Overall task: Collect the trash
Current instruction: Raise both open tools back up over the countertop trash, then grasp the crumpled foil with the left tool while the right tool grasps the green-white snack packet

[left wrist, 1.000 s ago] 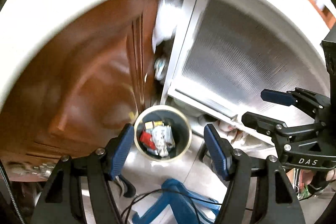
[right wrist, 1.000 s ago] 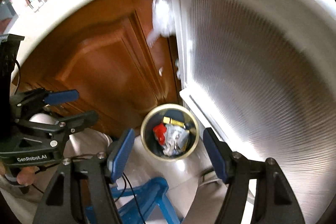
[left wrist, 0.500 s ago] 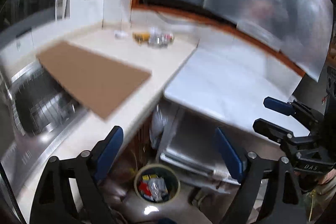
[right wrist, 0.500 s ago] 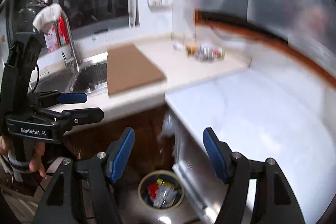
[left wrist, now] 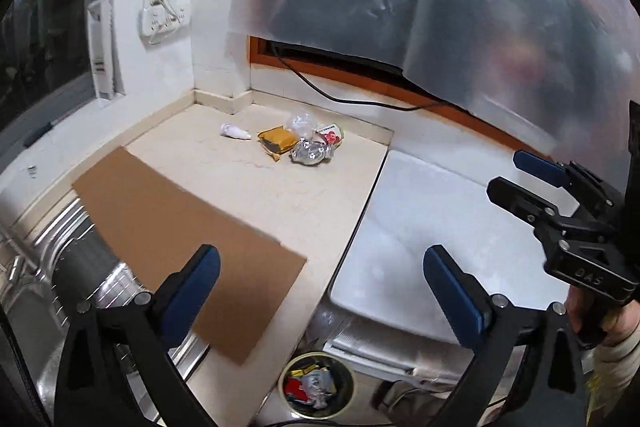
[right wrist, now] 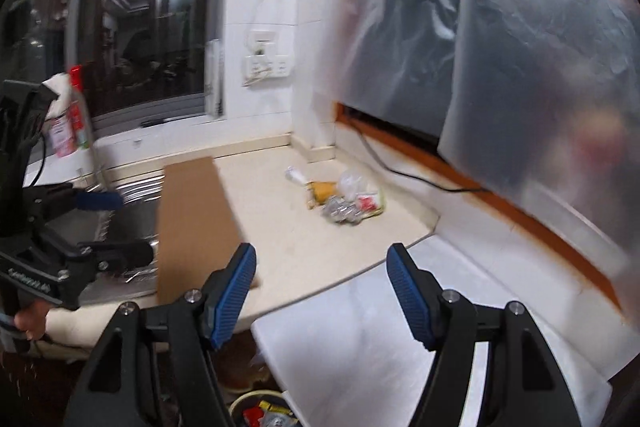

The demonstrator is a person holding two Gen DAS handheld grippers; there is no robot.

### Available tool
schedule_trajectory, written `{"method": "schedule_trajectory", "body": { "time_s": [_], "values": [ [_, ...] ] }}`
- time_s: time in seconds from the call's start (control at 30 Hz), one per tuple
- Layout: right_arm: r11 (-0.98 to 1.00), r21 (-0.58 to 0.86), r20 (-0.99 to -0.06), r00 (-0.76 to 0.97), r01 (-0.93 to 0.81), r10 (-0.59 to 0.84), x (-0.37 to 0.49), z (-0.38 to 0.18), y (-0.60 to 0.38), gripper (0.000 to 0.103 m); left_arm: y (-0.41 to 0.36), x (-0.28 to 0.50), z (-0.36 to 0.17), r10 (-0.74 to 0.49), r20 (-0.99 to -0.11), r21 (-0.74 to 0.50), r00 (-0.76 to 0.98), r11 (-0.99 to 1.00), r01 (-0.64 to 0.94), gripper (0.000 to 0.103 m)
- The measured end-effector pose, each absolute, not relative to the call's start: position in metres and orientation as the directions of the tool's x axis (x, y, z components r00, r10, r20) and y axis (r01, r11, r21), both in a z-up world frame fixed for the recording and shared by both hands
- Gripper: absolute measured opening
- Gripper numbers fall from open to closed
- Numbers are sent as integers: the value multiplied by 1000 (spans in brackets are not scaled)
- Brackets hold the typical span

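While both grippers hang above the counter (left wrist: 320,195), neither has anything between its blue pads. Low in the left wrist view, the left gripper (left wrist: 320,291) stands very wide, its jaws having just been opening with only air between them; the same tool shows at the left edge of the right wrist view, a hand (right wrist: 28,319) wrapped round its handle. At the bottom centre of the right wrist view, the right gripper (right wrist: 322,287) is parted to a middling width and empty, and it appears again at the right edge of the left wrist view. Trash lies in a small cluster near the centre of both views, toward the far corner of the counter: a white scrap (left wrist: 235,131) lies a little left of a yellow packet (left wrist: 278,141), and close on the packet's right come a crumpled foil wrapper (left wrist: 310,153), a clear plastic wrapper (left wrist: 301,122) and a red and white wrapper (left wrist: 331,135). Left of centre, a sheet of cardboard (left wrist: 180,235) lies flat on the counter, reaching over the steel sink (left wrist: 60,239). At the bottom centre of the left wrist view, a round bin (left wrist: 318,385) stands on the floor with wrappers already inside it. Beside the counter to the right is a white appliance top (left wrist: 420,227). Plastic sheeting (left wrist: 460,7) covers the upper right.
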State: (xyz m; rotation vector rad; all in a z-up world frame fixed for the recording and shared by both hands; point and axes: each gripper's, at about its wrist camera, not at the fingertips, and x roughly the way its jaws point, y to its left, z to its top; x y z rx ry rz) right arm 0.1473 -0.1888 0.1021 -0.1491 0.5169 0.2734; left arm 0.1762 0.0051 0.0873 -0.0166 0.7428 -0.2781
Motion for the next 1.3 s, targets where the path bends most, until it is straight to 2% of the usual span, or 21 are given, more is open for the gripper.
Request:
{"method": "schedule_trajectory", "body": {
  "time_s": [0.33, 0.53, 0.73, 1.0, 1.1, 1.17, 1.2, 1.3],
  "values": [
    [976, 114, -659, 721, -186, 214, 318, 65, -220, 68, -16, 335, 43, -254, -708, -160, 659, 966, 202, 101],
    [983, 143, -716, 674, -115, 182, 406, 23, -226, 68, -27, 422, 3, -234, -732, -197, 640, 972, 129, 100],
    [980, 191, -747, 641, -47, 176, 467, -17, -233, 68, -43, 480, -46, -161, -792, -119, 589, 987, 109, 96],
    [972, 234, -745, 637, -29, 198, 507, -43, -229, 68, -58, 519, -89, -195, -826, -156, 528, 981, 119, 96],
    [962, 271, -747, 624, -29, 229, 523, -50, -227, 68, -64, 523, -94, -241, -821, -187, 517, 970, 156, 82],
    [958, 286, -754, 607, -40, 250, 532, -54, -223, 68, -67, 525, -96, -264, -823, -201, 504, 963, 177, 59],
    [957, 288, -757, 601, -44, 256, 535, -56, -221, 68, -69, 525, -97, -289, -821, -222, 493, 956, 191, 56],
    [955, 288, -771, 575, -67, 273, 544, -64, -210, 68, -71, 520, -94, -276, -823, -197, 496, 958, 206, 53]
  ]
}}
